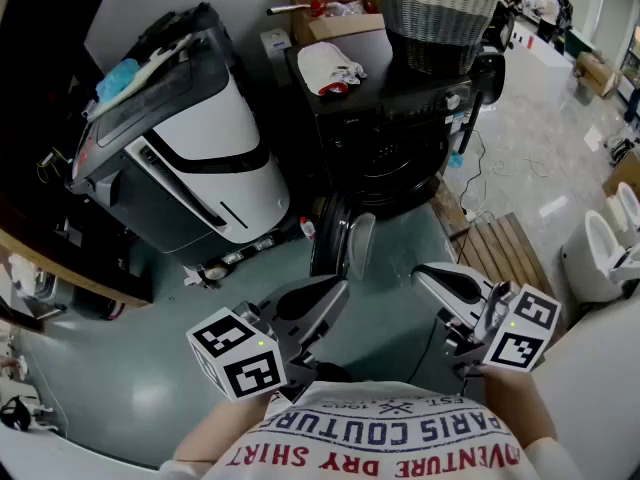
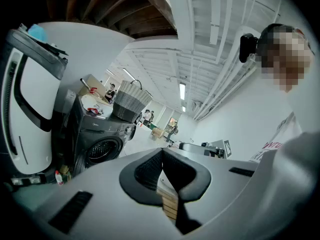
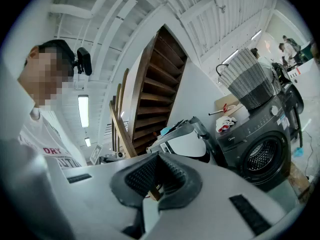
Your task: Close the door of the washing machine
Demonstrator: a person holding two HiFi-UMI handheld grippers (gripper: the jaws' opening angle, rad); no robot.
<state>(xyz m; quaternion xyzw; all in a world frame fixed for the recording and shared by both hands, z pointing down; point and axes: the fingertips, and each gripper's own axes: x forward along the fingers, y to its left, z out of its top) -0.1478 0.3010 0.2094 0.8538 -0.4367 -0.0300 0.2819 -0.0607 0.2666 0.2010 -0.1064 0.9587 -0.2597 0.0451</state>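
Closest to the head camera, upside down, a white shirt reads "PARIS COUTURE" and "ADVENTURE DRY SHIRT". Just beyond it the left gripper and right gripper hang side by side over a grey-green floor. Each has its jaws pressed together at the tips with nothing between them. A slatted wooden platform lies on the floor to the right.

Ahead stands the dark washing machine, with its door swung open toward the grippers and seen edge-on. A small pale brand word on its front seems to read "Midea". On top sit a white cloth and a woven basket, with a cardboard box behind. A tilted white-and-grey appliance stands to the left. Farther off are a wooden staircase and people in a bright hall.
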